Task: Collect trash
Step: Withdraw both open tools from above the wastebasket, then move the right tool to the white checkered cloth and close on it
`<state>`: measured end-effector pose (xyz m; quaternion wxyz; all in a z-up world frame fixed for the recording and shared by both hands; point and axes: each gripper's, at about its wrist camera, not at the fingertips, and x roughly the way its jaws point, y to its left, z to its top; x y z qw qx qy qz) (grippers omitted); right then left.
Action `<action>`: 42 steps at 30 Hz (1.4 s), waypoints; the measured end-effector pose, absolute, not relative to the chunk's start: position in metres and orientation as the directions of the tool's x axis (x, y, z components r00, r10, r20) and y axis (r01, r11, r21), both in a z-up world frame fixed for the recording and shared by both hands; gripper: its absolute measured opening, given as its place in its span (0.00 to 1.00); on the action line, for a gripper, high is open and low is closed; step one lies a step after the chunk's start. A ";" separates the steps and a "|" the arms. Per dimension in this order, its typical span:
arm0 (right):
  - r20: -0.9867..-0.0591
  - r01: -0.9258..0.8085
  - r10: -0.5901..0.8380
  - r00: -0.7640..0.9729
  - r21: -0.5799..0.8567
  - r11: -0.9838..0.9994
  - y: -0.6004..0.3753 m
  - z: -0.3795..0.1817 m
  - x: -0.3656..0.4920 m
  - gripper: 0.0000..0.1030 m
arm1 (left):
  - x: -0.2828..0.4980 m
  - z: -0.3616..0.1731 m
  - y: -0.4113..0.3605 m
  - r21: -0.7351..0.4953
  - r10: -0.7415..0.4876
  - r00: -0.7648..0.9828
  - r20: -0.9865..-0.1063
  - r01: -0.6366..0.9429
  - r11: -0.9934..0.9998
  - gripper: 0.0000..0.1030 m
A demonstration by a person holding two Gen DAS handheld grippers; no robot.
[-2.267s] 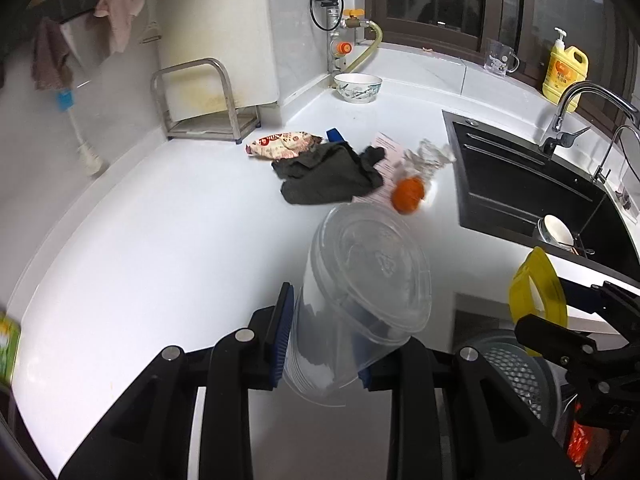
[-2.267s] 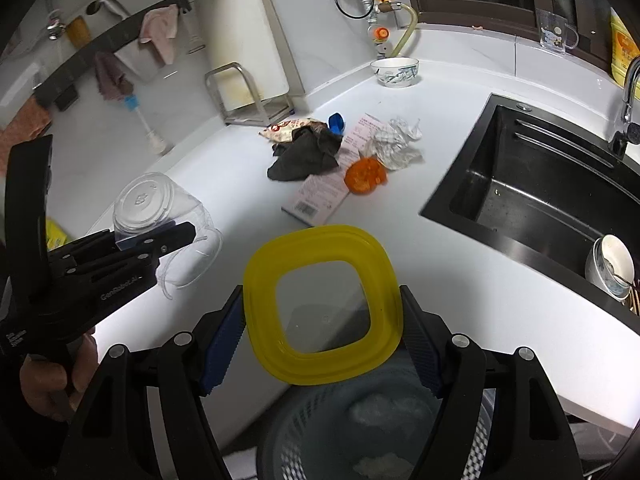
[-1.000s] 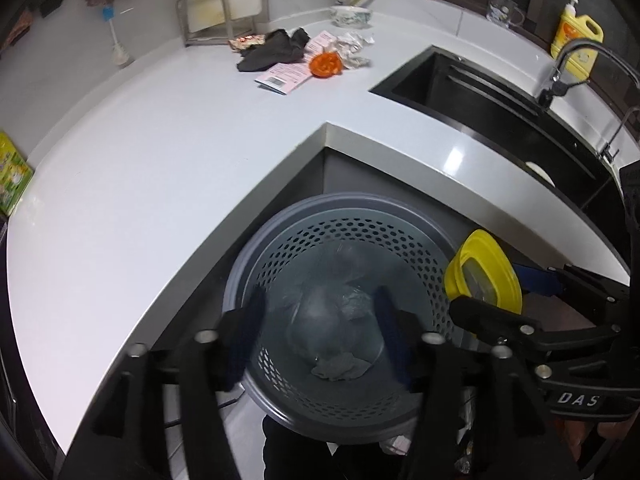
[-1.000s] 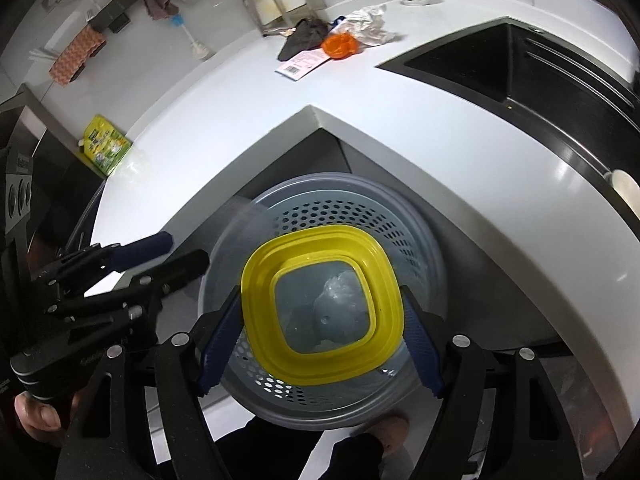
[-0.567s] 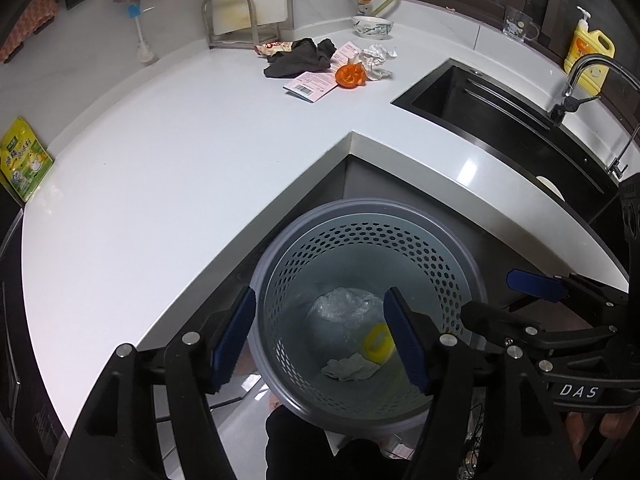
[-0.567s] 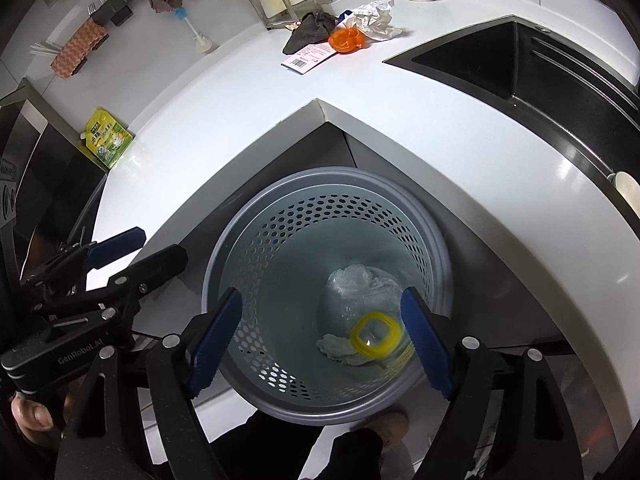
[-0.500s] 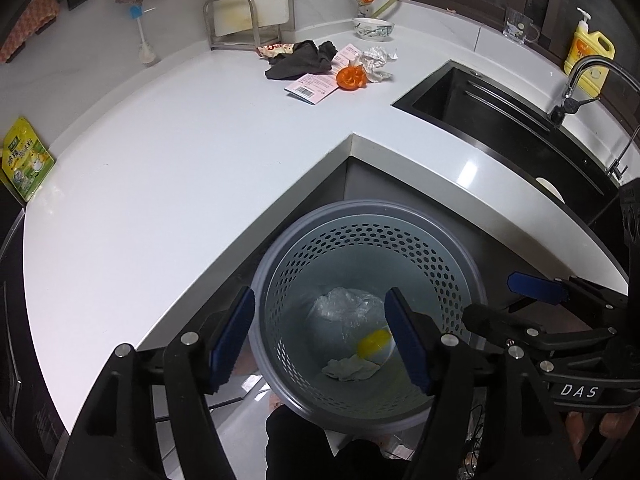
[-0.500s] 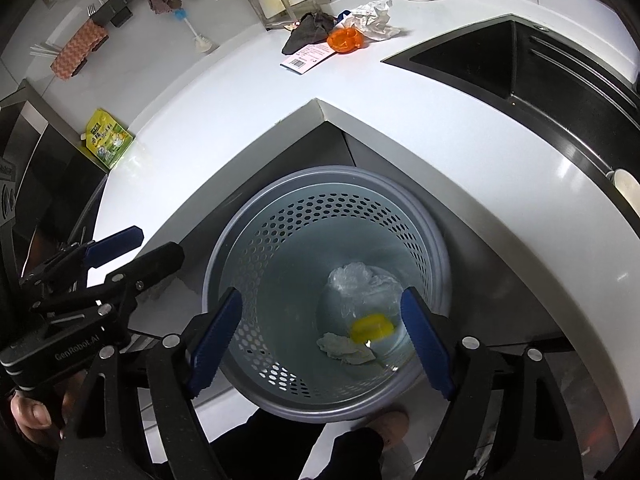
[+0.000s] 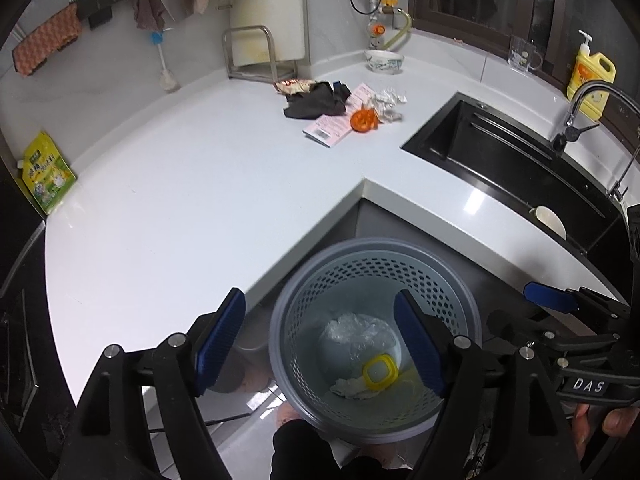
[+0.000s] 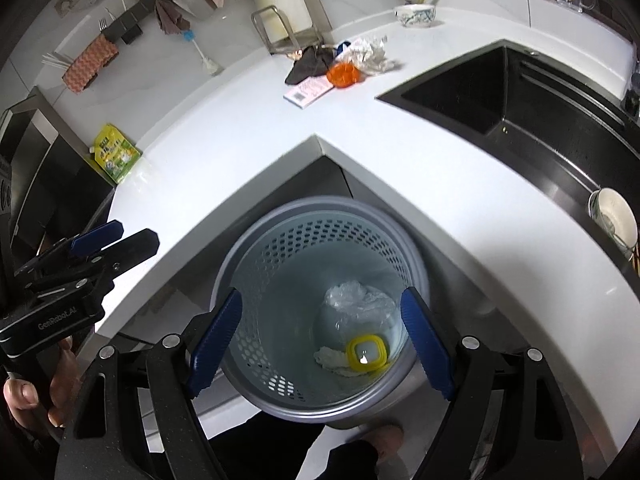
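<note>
White L-shaped tabletop (image 9: 192,184) wraps a corner, dark sink (image 9: 504,160) at 2 o'clock, and a grey perforated bin (image 9: 374,248) stands on the floor in the notch directly below your grippers.

Left gripper (image 9: 320,338) — jaws wide, nothing between them. Right gripper (image 10: 322,332) — jaws wide too, also empty. Both hang over the bin mouth.

Bin contents: a clear plastic container (image 10: 354,300), a yellow-rimmed lid (image 10: 366,353) and a pale crumpled scrap (image 10: 330,358) beside it, all at the bottom.

Remaining trash sits in one cluster on the far tabletop, at 12 o'clock from the left jaws and well apart from both grippers: pink carton (image 9: 334,124), long axis running roughly 1 to 7 o'clock; orange peel (image 9: 363,119) touching its 2 o'clock side; dark rag (image 9: 314,102) just behind; crumpled clear wrapper (image 9: 386,102) at 3 o'clock of the peel; snack packet (image 9: 292,87) at the rear.

Judgement: neither hand is clearly nearer. The coming move turns on a long forward reach; you would need to turn the jaws across the carton's short side.
</note>
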<state>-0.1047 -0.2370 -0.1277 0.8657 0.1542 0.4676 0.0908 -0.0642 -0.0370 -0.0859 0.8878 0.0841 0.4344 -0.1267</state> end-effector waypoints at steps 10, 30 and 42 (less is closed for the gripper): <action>-0.765 0.022 0.249 0.594 0.324 0.946 -0.233 -0.110 -0.072 0.76 | -0.024 -0.066 -0.027 0.018 -0.188 0.605 -0.774 0.317 0.948 0.77; -0.748 0.243 0.043 0.662 0.269 0.932 -0.238 -0.103 0.071 0.76 | 0.165 -0.061 -0.038 0.014 -0.308 0.594 -0.743 0.474 0.881 0.82; -0.747 0.340 -0.047 0.663 0.244 0.908 -0.260 -0.109 0.145 0.76 | 0.247 -0.082 -0.062 -0.001 -0.354 0.558 -0.751 0.535 0.845 0.82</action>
